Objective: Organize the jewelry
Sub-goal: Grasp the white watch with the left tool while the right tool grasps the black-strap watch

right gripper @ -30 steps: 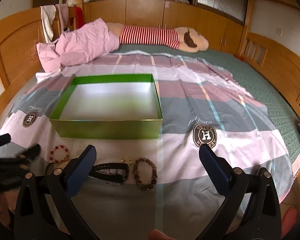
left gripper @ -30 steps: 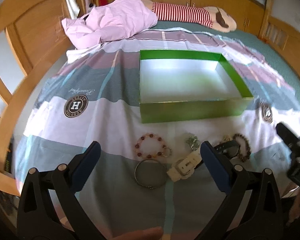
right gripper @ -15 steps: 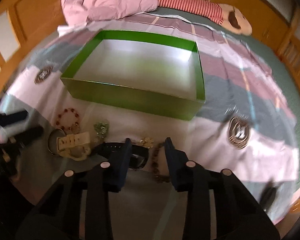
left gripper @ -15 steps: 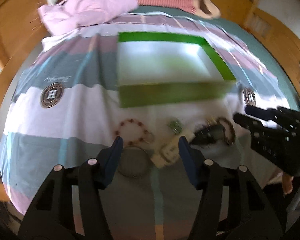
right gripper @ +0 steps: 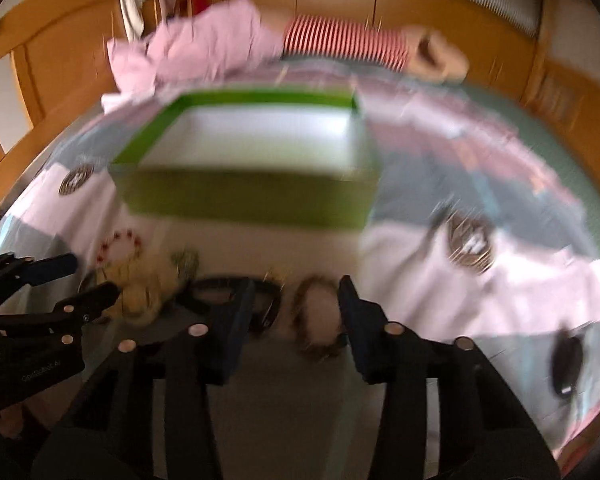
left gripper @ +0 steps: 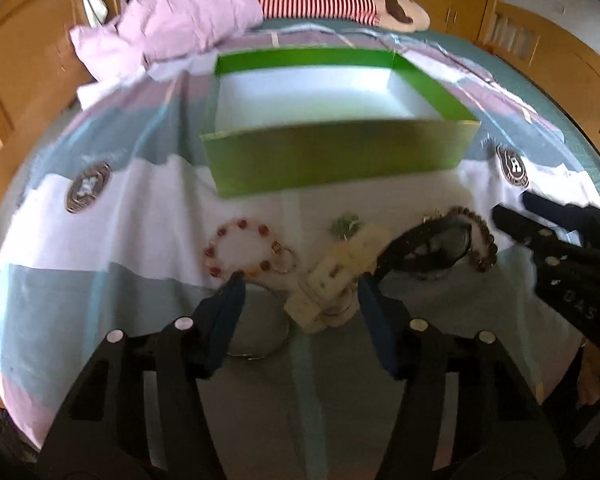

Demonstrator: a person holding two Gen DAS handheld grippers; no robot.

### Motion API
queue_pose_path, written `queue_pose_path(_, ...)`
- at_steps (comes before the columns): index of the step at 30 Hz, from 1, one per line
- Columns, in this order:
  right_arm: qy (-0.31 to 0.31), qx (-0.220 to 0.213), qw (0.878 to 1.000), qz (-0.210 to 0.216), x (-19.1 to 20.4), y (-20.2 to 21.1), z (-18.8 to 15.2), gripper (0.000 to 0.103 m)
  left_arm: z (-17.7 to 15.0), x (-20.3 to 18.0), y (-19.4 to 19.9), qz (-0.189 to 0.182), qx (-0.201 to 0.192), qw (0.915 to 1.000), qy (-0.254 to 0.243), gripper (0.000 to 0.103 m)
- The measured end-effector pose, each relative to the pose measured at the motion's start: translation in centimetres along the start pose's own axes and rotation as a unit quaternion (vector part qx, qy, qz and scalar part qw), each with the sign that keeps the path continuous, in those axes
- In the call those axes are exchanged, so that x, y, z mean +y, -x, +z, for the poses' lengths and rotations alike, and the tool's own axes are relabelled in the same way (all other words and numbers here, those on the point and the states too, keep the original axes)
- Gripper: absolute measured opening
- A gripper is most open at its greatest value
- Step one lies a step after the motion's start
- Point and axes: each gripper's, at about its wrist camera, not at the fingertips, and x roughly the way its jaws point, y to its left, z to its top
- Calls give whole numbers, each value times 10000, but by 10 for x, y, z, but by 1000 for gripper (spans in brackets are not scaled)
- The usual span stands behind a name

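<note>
An open green box [left gripper: 332, 160] with a white inside sits on the bed; it also shows in the blurred right wrist view [right gripper: 244, 196]. In front of it lie a red bead bracelet [left gripper: 242, 250], a silver bangle [left gripper: 260, 340], a cream watch [left gripper: 332, 280], a small green piece [left gripper: 345, 225], a black watch [left gripper: 428, 246] and a brown bead bracelet [left gripper: 480, 240]. My left gripper [left gripper: 300, 286] is open, low over the cream watch. My right gripper [right gripper: 296, 292] is open, around the brown bead bracelet [right gripper: 316, 320], beside the black watch [right gripper: 236, 296].
A striped bedsheet [left gripper: 120, 208] covers the bed. A pink cloth [left gripper: 172, 28] and a striped stuffed toy [left gripper: 340, 0] lie at the far end. Wooden bed rails [left gripper: 560, 64] and cabinets ring the bed. A small black object [right gripper: 566, 360] lies at the right.
Both grippers have narrowed from wide open and moved down toward the jewelry. The right wrist view is now motion-blurred.
</note>
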Motion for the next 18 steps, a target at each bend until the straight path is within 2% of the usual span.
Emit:
queue_pose_path(2,-78,290,9992,274,3,-18,0,41,0,-1,-9,-8,120,9999,-10,59)
queue_pose_path(4,-2,484,9984,292,8,-29,1,41,2,-3,-19,4,260,9997,-13,59)
queue_pose_path(5,60,546,9981,273,12,-34,-2,40,2,-3,-24,11,329,9995,-1,51)
queue_pose_path(6,137,589,9978,279,16,-38,-3,25,2,-3,-28,-10,387,9992,24,42)
queue_pose_path(7,182,618,9975,276,19,-39,-2,14,3,-2,-32,-67,446,9990,67,28)
queue_pose_path(8,274,609,9976,185,22,-39,-3,13,3,0,-33,-54,432,9990,115,22)
queue_pose_path(10,318,470,9981,230,22,-34,-2,9,6,7,-29,30,344,9991,263,17)
queue_pose_path(15,4,6,9994,347,0,-5,10,9,12,26,-11,-34,129,9974,707,16)
queue_pose_path(18,-58,-231,9991,347,-9,15,22,9,23,26,16,-134,-123,9975,684,16)
